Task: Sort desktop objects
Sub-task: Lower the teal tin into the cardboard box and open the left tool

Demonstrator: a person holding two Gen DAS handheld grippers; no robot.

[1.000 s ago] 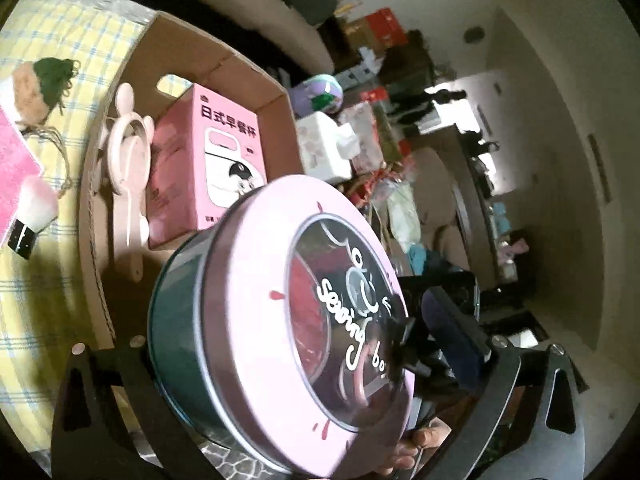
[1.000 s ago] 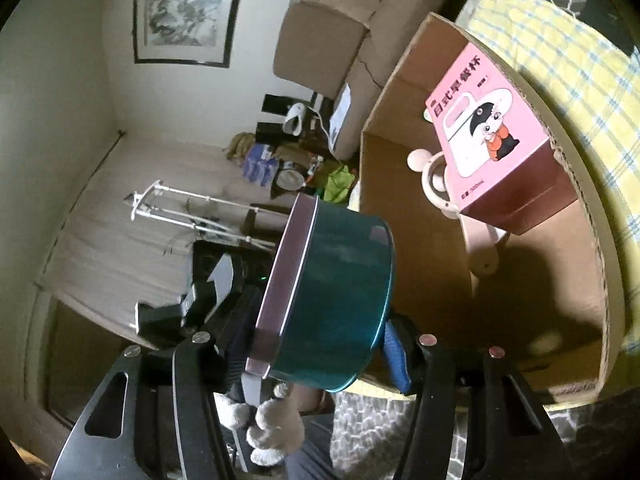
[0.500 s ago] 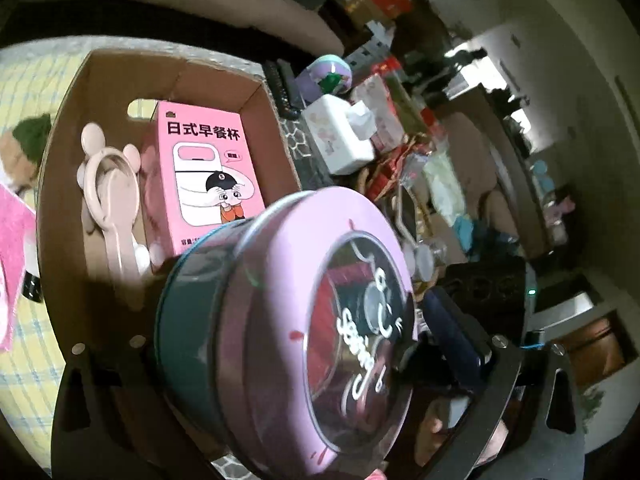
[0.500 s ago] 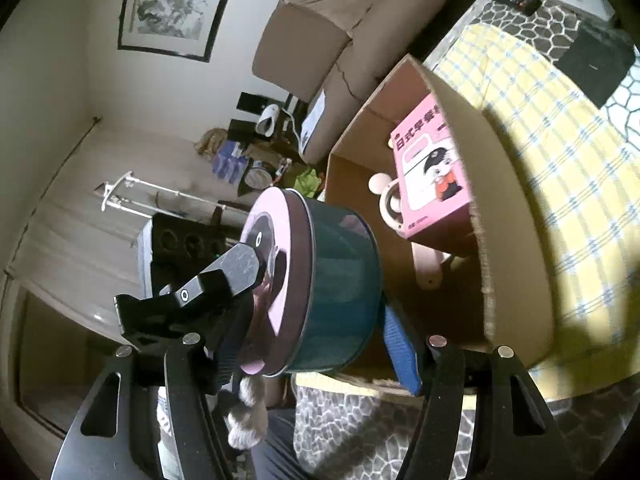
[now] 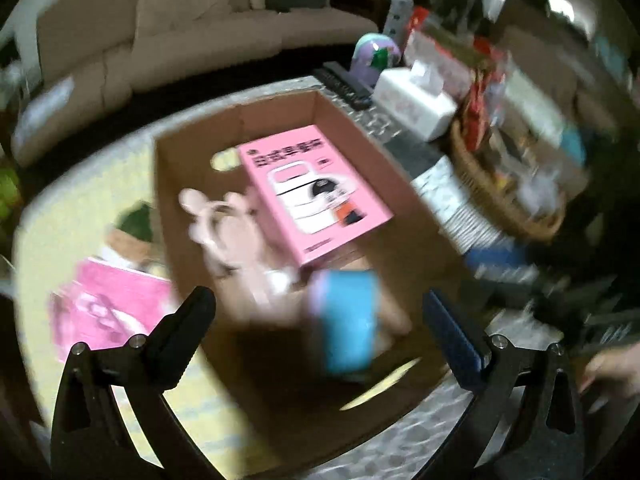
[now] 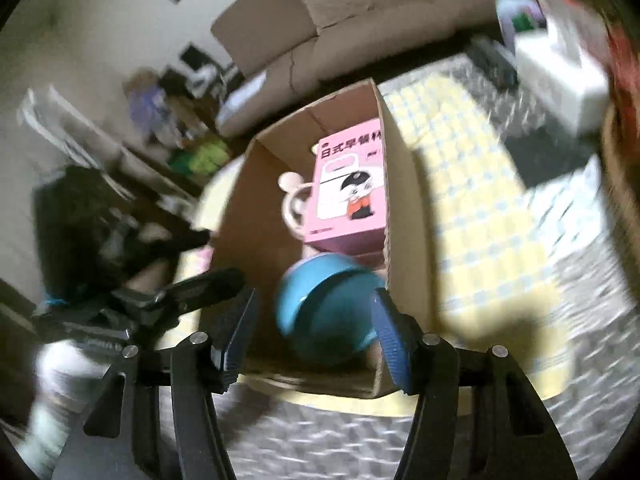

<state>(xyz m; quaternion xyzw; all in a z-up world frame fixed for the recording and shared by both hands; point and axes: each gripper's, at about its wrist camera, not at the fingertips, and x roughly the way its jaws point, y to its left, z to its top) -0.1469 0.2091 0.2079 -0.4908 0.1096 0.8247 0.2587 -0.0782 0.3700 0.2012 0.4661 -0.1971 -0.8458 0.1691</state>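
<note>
Both grippers, left (image 5: 320, 312) and right (image 6: 314, 320), spread wide and empty, right jaws closing, above cardboard box (image 5: 400, 184). Teal tin (image 6: 324, 312) inside, beside pink carton (image 5: 312, 192). Yellow checked tablecloth (image 6: 480, 216) beneath; beige sofa (image 5: 180, 36) behind.

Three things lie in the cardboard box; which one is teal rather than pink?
The round tin, in the near end of the cardboard box. The printed carton and the mouse-eared fan beyond it are both pink.
</note>
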